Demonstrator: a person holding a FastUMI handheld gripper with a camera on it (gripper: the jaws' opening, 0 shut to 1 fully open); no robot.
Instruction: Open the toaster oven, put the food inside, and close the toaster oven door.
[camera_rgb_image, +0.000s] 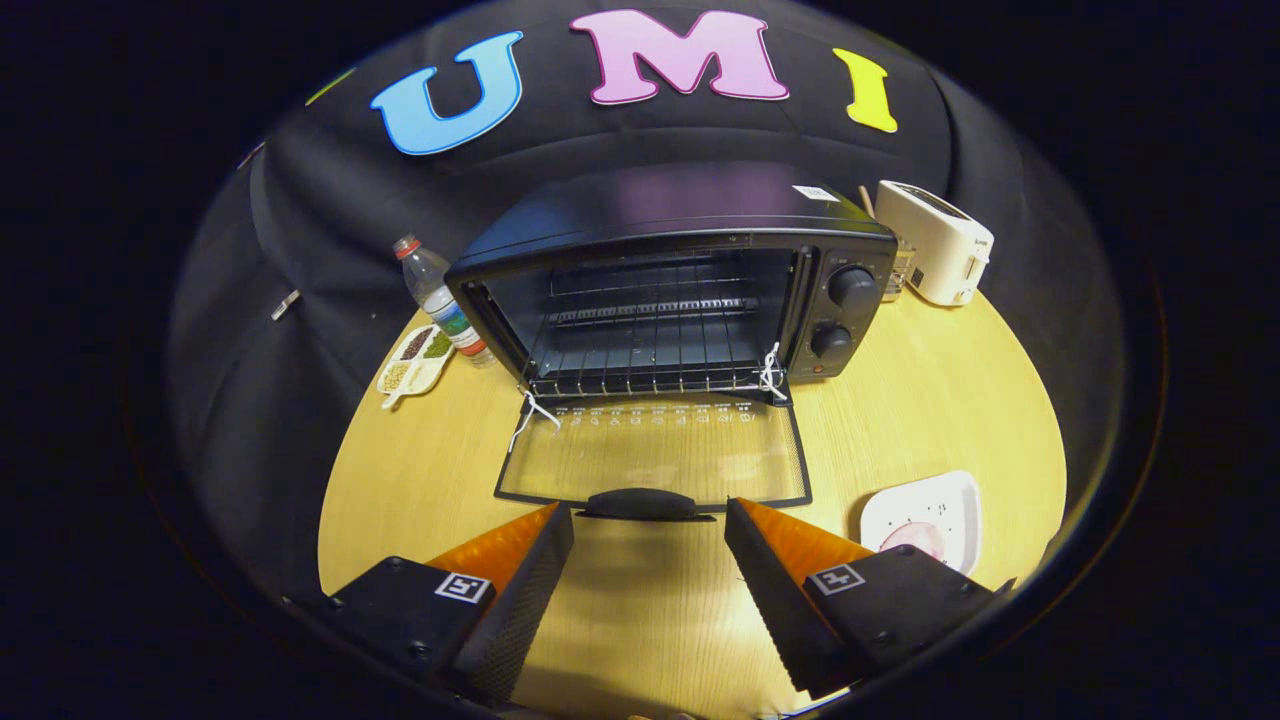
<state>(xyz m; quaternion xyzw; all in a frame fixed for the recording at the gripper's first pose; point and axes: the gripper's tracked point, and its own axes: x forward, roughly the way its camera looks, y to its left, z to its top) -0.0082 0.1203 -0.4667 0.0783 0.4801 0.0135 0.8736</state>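
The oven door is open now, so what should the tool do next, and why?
Probably swing the tool right toward the white plate to pick up the pink food. The toaster oven door lies flat open, its rack is bare, and the tool is open, holding nothing.

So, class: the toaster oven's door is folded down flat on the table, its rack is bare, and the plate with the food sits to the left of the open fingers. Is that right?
Not quite. In the gripper view the plate with the food sits to the right of the open fingers, not the left. The toaster oven door is indeed folded down and the rack is bare.
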